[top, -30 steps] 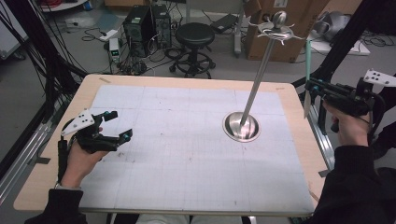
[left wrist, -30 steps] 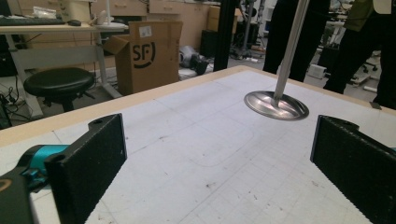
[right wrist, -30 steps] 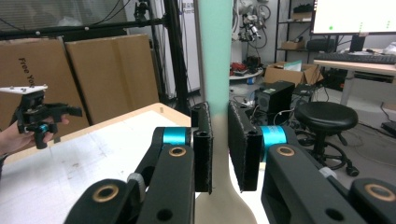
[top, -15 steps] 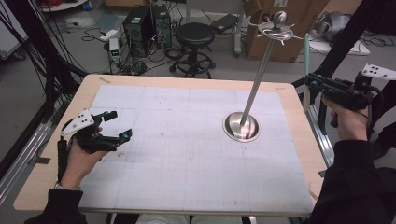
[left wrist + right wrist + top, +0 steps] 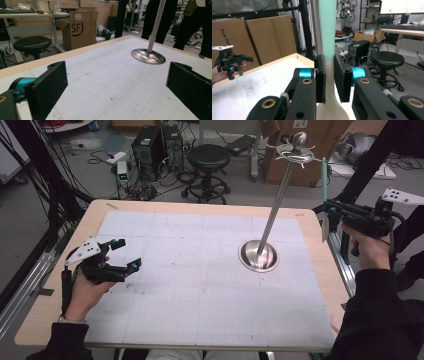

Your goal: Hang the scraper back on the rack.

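Note:
My right gripper (image 5: 328,213) hovers off the table's right edge, shut on a utensil (image 5: 324,176) with a mint-green handle pointing up and a cream lower part. In the right gripper view the pads (image 5: 321,75) squeeze the utensil (image 5: 327,30) where green meets cream. A metal stand (image 5: 272,215) rises tilted from a round base (image 5: 258,256) on the table's right half, ending in a hooked top (image 5: 295,153). My left gripper (image 5: 129,254) rests at the table's left side, open, nothing between its jaws; ahead of it lies the stand's base (image 5: 148,55).
A white gridded mat (image 5: 200,285) covers the wooden table (image 5: 45,320). Behind the table stand a black stool (image 5: 208,157), computer towers (image 5: 150,145) and cardboard boxes (image 5: 320,140). Black frame posts (image 5: 365,165) rise near my right hand.
The right gripper with the utensil has risen very slightly. The left gripper has stayed where it was.

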